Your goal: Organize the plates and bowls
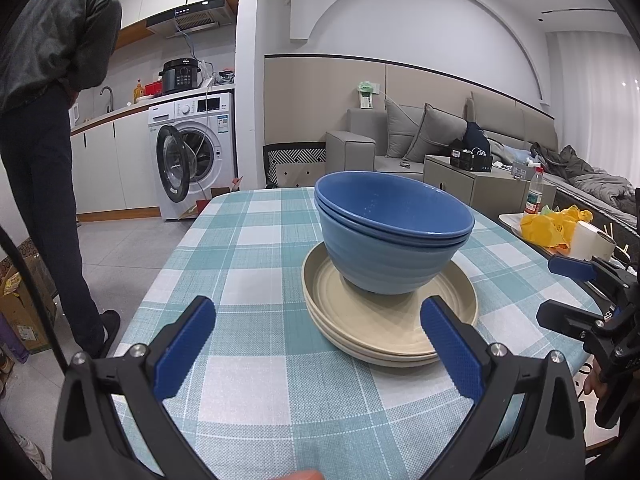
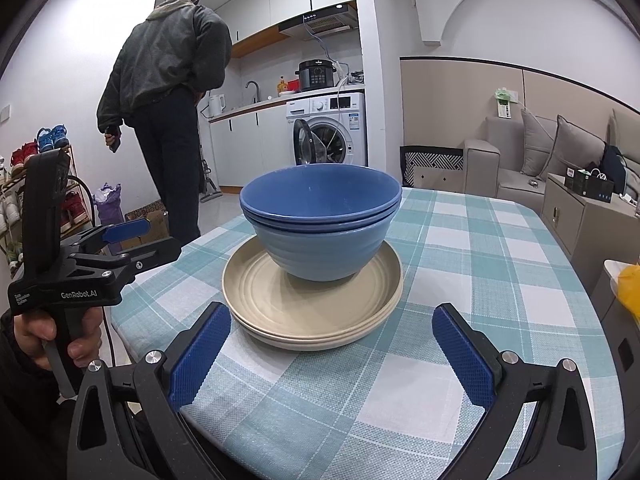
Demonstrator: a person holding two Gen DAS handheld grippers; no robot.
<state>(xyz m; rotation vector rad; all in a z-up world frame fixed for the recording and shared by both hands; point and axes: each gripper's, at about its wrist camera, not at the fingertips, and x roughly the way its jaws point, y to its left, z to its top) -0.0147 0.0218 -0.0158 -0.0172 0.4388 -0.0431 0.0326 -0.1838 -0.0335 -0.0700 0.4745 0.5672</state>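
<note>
Two nested blue bowls (image 1: pixel 394 236) sit on two stacked beige plates (image 1: pixel 390 312) just right of centre in the left wrist view, on the teal-and-white checked tabletop (image 1: pixel 256 264). The left gripper (image 1: pixel 320 344) fills the bottom of that frame, spread wide and holding nothing, its right pad overlapping the plates' near rim in the picture. The right gripper (image 2: pixel 332 348) is likewise spread and empty, short of the plates. A person (image 2: pixel 168 100) stands at upper left.

The lower bowl (image 1: pixel 390 258) shows only its rim and outer wall; its inside is hidden. The bottom plate (image 2: pixel 316 340) is covered apart from its edge. The standing person (image 1: pixel 52 128) is cut off, perhaps at the head.
</note>
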